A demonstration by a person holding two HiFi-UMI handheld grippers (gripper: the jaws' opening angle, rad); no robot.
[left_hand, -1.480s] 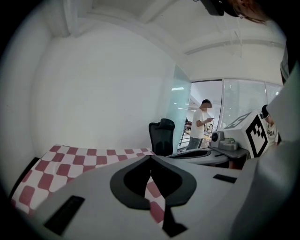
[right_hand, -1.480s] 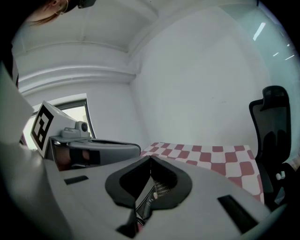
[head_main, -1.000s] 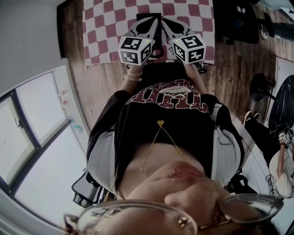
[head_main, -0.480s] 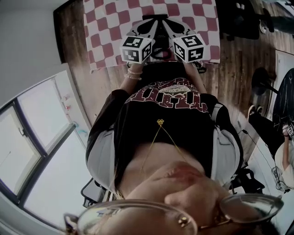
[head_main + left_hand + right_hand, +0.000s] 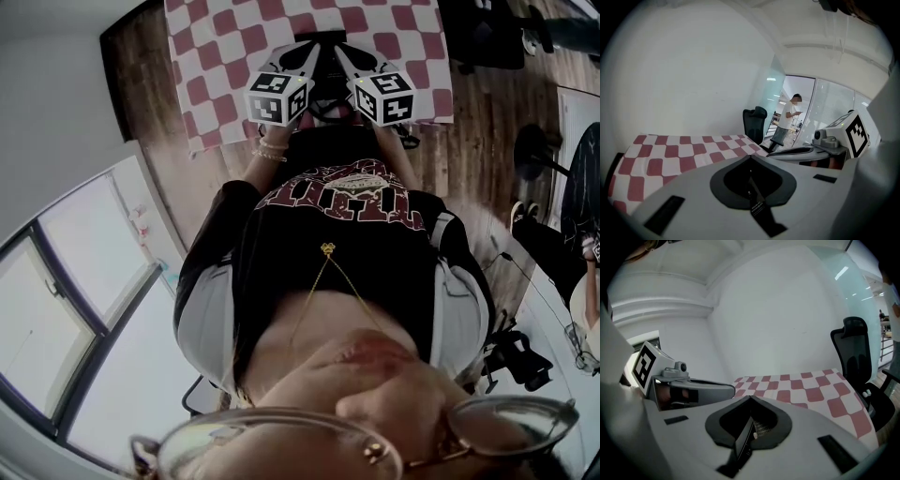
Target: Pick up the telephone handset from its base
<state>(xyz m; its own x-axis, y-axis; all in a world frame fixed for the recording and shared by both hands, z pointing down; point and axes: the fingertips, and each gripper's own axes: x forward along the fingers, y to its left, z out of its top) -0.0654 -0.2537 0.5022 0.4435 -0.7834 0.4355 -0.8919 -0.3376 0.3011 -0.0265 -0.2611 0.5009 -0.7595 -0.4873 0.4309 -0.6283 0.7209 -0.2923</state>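
Both our tongs are clenched on nothing. The left gripper (image 5: 750,157) and right gripper (image 5: 750,397) each show smooth grey jaws pinched to a point around a dark teardrop-shaped hollow. We hold them side by side over the bench's near edge, above its red-and-white checked cloth (image 5: 216,56). We can't spot the telephone handset in any view.
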